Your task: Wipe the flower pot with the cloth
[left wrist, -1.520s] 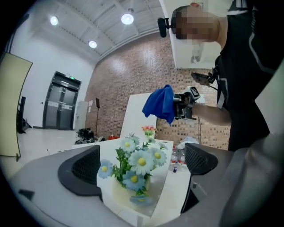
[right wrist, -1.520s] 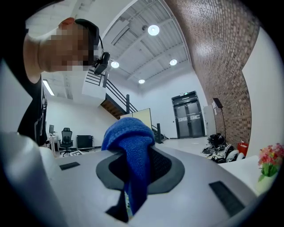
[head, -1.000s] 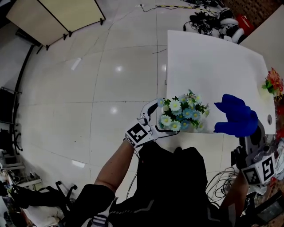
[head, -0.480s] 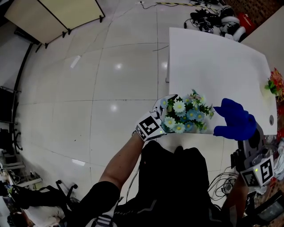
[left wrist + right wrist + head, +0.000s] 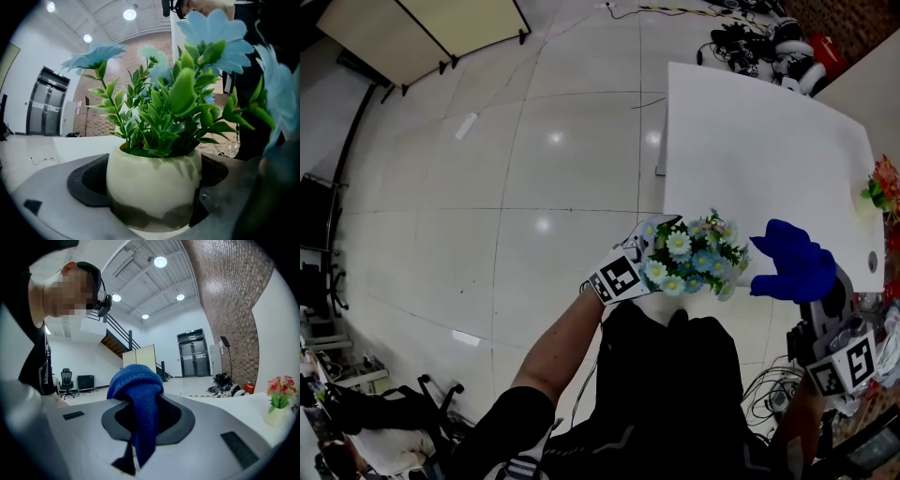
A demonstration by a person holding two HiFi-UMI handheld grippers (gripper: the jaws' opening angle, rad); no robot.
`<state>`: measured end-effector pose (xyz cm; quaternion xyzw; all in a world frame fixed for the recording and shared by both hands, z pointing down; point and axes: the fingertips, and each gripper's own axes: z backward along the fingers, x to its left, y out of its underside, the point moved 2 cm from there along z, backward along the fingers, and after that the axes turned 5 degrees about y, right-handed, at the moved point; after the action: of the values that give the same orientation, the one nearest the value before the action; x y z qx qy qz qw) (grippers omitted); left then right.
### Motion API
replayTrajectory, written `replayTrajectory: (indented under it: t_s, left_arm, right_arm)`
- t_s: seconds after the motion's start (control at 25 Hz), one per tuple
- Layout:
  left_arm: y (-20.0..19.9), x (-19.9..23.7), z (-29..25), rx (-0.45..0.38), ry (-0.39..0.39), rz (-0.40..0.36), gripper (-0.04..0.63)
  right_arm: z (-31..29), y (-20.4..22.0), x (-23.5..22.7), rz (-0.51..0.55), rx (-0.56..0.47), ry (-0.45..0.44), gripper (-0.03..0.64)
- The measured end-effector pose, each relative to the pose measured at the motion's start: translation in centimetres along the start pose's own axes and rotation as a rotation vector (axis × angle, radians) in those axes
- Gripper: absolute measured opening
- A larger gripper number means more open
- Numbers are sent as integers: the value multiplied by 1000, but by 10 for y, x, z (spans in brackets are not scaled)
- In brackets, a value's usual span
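Note:
A cream flower pot with green leaves and pale blue and white flowers stands at the near edge of the white table. My left gripper reaches in from the left. Its jaws have just been closing, and both dark pads lie against the pot's sides. To the right of the flowers, my right gripper is shut on a blue cloth. In the right gripper view the cloth bunches above the jaws and hangs down between them.
A second small pot with red and pink flowers stands at the table's right edge. Cables and gear lie on the tiled floor beyond the table. A folding partition stands far left. The person's dark clothing fills the foreground.
The left gripper has moved right, in under the flowers and round the pot. The right gripper with the cloth has hardly moved.

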<state>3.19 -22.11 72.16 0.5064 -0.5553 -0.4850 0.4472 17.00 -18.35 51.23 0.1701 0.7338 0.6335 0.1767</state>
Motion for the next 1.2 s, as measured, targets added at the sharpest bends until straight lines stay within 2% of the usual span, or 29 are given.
replayTrajectory:
  t_s: [0.16,0.44,0.6,0.84,0.92,1.0,1.08,1.2]
  left_arm:
    - [0,-10,12,21,25,-15,551]
    - [-1,-6,4,-32,48,-39,552]
    - [0,-8,3,-18,54,-41,551]
    - [-20,-3,16,-57,30,31,549]
    - [-47,3,26,-76,18,53,549]
    - [-93,12,38,-118,-2,96,549]
    - [-157,21,50,-169,-33,141,549]
    - [-254,22,66,-182,-74,109,551]
  right_arm:
    - [-6,-4,2,-5,13,-20,49]
    - [-11,10,-5,-34,-3,-7,49]
    - [-8,8,-7,-30,-17,-6,49]
    - [-1,-4,-8,-29,-44,-1,49]
    - [2,-19,-11,-47,-61,9,49]
    - [4,-46,-12,-71,-86,7,49]
    - [6,-86,-9,-80,-118,-6,49]
    - [23,-147,5,-60,-165,-33,49]
